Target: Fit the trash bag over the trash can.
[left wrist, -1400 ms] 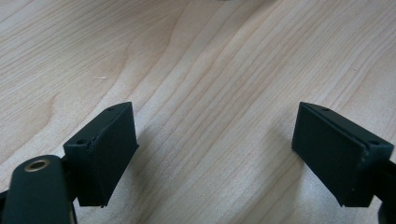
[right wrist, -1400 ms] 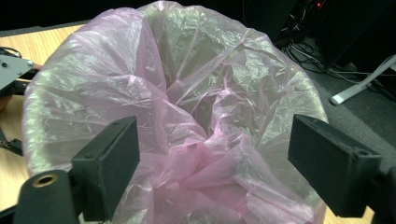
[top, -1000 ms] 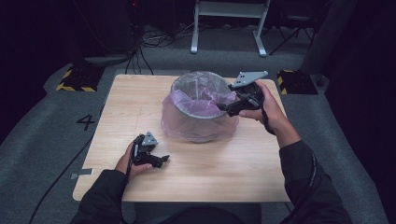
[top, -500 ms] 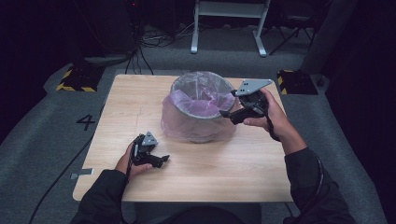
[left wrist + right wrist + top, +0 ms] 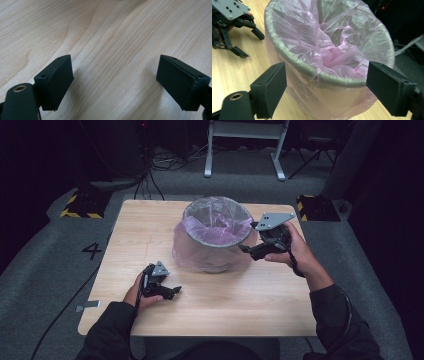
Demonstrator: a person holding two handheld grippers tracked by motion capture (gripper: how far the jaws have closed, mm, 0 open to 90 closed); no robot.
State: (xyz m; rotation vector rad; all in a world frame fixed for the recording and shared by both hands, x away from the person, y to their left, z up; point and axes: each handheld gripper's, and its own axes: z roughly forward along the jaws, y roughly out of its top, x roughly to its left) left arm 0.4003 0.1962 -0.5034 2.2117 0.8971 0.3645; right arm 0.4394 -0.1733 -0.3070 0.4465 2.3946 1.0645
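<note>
Right tool [image 5: 248, 251] spread, level beside the lined bin [image 5: 216, 240]; left tool [image 5: 172, 292] spread, low on the table [image 5: 250, 305].

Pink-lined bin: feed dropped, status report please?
Right tool open, at round grey bin with pink plastic liner. Left tool open, on wooden table. Nothing obstructing.

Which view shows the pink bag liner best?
The right gripper view: the pink bag sits close up, folded over the bin rim, with its crumpled inside visible. The high view shows the bag whole but small, draped down the bin's outside. The left gripper view faces bare table.
</note>
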